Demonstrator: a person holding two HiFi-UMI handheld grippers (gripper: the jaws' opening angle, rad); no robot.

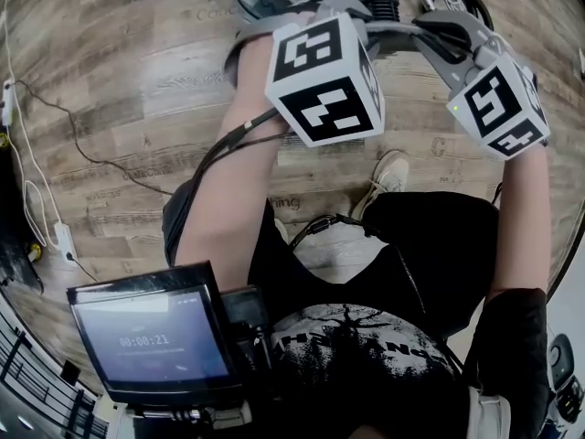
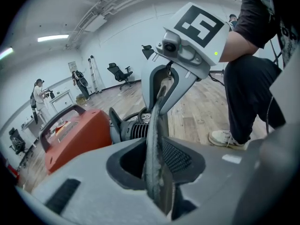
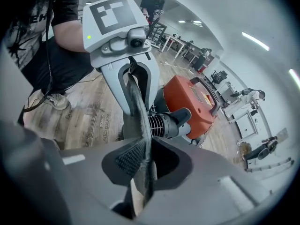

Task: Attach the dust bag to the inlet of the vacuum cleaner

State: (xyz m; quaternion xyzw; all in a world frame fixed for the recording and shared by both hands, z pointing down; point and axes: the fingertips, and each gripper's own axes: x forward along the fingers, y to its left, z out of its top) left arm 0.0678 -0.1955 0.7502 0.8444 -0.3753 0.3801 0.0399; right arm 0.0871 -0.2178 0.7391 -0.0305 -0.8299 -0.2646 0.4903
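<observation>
Finding: the grey edge of the dust bag (image 2: 157,125) spanned the two grippers, its long axis running from one to the other. The right gripper (image 3: 144,165) had its fingers clamped on that edge. The left gripper (image 2: 157,172) had its fingers partly apart, with the edge between them and lying against one pad. The ribbed inlet (image 3: 164,124) of the orange vacuum cleaner (image 3: 190,102) lay just beyond the bag, on its far side. Neither gripper was judged clearly nearer. The bag was not yet on the inlet.
</observation>
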